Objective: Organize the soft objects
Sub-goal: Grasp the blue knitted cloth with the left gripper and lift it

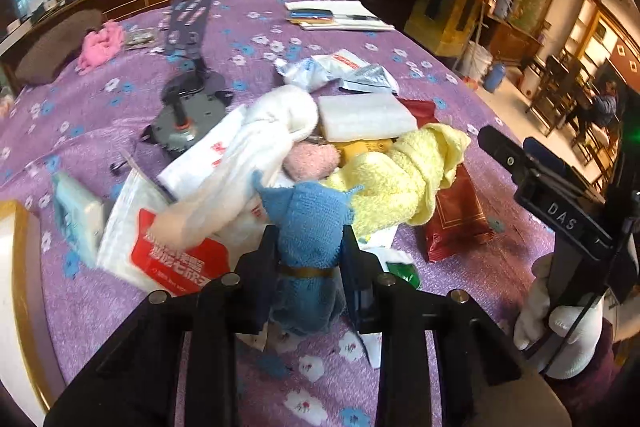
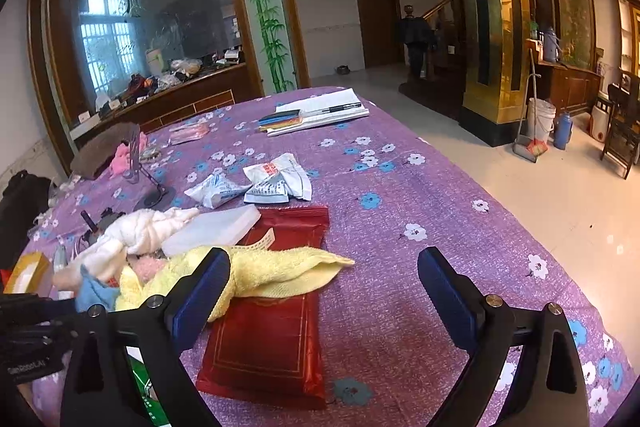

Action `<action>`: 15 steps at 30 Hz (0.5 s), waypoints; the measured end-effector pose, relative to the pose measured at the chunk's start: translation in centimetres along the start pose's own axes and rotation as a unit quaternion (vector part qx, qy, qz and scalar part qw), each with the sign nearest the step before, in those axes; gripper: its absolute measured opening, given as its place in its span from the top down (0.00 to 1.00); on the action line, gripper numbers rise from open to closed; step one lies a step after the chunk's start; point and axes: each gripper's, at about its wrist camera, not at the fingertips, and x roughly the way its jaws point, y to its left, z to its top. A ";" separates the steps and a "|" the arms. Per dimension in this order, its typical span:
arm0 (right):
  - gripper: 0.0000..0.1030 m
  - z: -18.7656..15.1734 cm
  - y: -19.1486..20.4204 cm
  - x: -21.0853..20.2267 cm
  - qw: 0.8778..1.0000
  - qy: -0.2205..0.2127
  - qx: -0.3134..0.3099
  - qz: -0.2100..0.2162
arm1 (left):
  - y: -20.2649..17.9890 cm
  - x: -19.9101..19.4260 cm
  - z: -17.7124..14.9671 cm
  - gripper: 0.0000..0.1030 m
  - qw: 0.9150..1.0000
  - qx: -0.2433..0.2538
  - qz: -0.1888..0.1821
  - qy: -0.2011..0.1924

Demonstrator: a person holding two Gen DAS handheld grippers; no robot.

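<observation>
A blue cloth (image 1: 310,227) is clamped between the jaws of the left gripper (image 1: 309,247), which press on it from both sides; a brown band is seen round its lower part. It is held at the near edge of a heap of soft things on a surface covered by a purple flowered cloth (image 1: 400,39). Just behind it a yellow towel (image 1: 396,179) is draped over a red packet (image 1: 456,219), and a white towel (image 1: 272,131) is spread to the left of that, over a white bag with red print (image 1: 168,251). A small pink cloth (image 1: 312,159) is tucked between the white and yellow towels, and a white foam block (image 1: 364,117) is set behind them.

The right gripper (image 2: 324,291) is held with its jaws wide apart and nothing between them (below the gap only the red packet (image 2: 272,327) and the purple cover are seen). Its left pad is close against the yellow towel (image 2: 276,271); whether it touches cannot be told. In the left wrist view this gripper is gripped by a white-gloved hand (image 1: 560,327). A pink bundle (image 1: 100,43) and a stack of notebooks (image 1: 336,15) are placed well apart from the heap, at the far side.
</observation>
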 end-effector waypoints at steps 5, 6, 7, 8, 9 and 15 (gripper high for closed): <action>0.07 0.1 0.7 0.4 0.999 0.022 -0.012 0.046 | -0.1 -1.6 -0.9 0.74 1.000 -0.004 -0.007 -0.016; 0.07 0.0 0.8 0.0 0.998 0.026 -0.014 0.055 | -0.2 -1.3 -0.7 0.74 1.000 -0.003 -0.003 -0.012; 0.07 -0.2 1.0 -0.5 0.997 0.028 -0.018 0.063 | -0.3 -1.0 -0.7 0.74 1.000 -0.003 0.000 -0.009; 0.07 -0.4 1.2 -1.3 0.997 0.030 -0.022 0.074 | -0.2 -0.7 -0.7 0.74 1.000 -0.003 0.000 -0.006; 0.07 -0.6 1.4 -1.8 0.996 0.033 -0.027 0.084 | 0.0 -0.1 -0.7 0.74 1.000 -0.009 -0.005 -0.001; 0.06 -1.6 2.6 -4.6 0.984 0.072 -0.088 0.135 | 1.4 0.7 -0.8 0.74 0.998 -0.050 -0.037 0.006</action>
